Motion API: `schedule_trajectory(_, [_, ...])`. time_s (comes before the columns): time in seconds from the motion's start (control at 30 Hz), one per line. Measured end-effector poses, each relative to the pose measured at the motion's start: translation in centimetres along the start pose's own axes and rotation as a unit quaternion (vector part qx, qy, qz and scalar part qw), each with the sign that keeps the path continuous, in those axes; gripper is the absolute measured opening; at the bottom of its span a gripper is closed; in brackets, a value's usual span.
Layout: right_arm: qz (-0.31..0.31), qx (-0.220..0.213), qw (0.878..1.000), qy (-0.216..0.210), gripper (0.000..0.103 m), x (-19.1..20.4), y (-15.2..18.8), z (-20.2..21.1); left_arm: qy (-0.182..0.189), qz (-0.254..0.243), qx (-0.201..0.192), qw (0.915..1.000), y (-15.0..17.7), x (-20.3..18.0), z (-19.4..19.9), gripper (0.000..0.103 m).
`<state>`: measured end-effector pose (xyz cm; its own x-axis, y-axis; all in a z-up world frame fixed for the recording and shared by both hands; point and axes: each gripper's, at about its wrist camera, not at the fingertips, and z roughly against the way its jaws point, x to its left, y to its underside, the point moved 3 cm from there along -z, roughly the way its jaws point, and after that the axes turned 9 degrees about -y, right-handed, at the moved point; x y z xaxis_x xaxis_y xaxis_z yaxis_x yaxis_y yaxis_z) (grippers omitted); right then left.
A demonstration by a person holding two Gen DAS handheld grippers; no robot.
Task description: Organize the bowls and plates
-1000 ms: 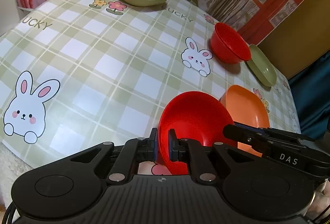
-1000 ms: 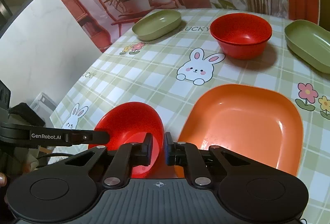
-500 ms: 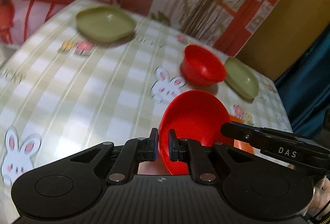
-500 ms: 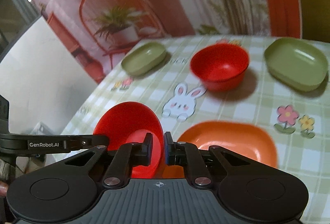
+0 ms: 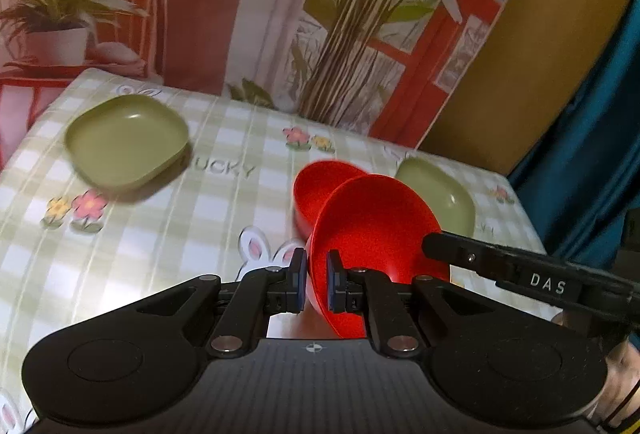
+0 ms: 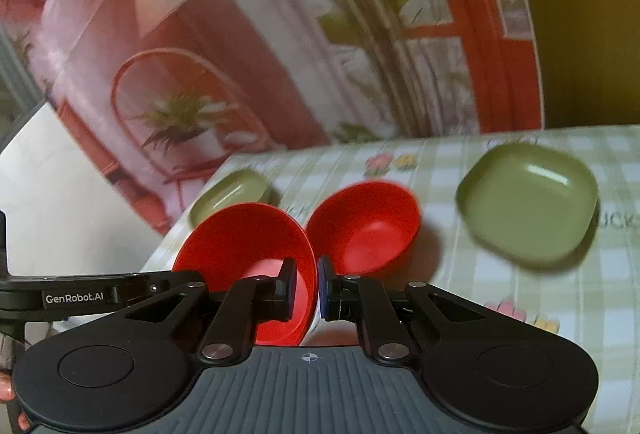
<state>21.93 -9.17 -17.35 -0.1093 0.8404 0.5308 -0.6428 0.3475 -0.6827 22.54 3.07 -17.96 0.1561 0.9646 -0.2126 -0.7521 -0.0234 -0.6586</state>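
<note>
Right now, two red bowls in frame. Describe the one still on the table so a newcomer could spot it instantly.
Start at the checked bunny tablecloth and find the big green dish on it. The resting red bowl sits just beside that dish, toward the smaller-looking far green dish. Unlike the held red bowl, no gripper touches its rim.

White capitals "DAS" stand on the black arm of the right gripper (image 5: 548, 284), which reaches in from the right edge of the left wrist view. White lettering "GenRobot.AI" stands on the black arm of the left gripper (image 6: 74, 299), seen in the right wrist view. The green-and-white checked tablecloth (image 5: 224, 202) carries grey letters "UCKY" (the first letter is blurred) toward its far edge, beside the olive green square plastic dish (image 5: 126, 140).
</note>
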Motion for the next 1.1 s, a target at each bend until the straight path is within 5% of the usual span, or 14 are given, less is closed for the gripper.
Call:
schedule_trajectory(0.47, [0.004,-0.016,0.998,0.064,0.011,-5.1,-3.7,-5.1,0.006,0.002,0.017,0.9998,-4.5,-2.2,-8.8,0.011])
schedule_trajectory(1.1, [-0.005,0.002,0.997,0.075,0.012,-7.1,-3.0,-6.7,-0.016,-0.035,0.031,0.9988,-4.2,-3.0,-11.5,0.012])
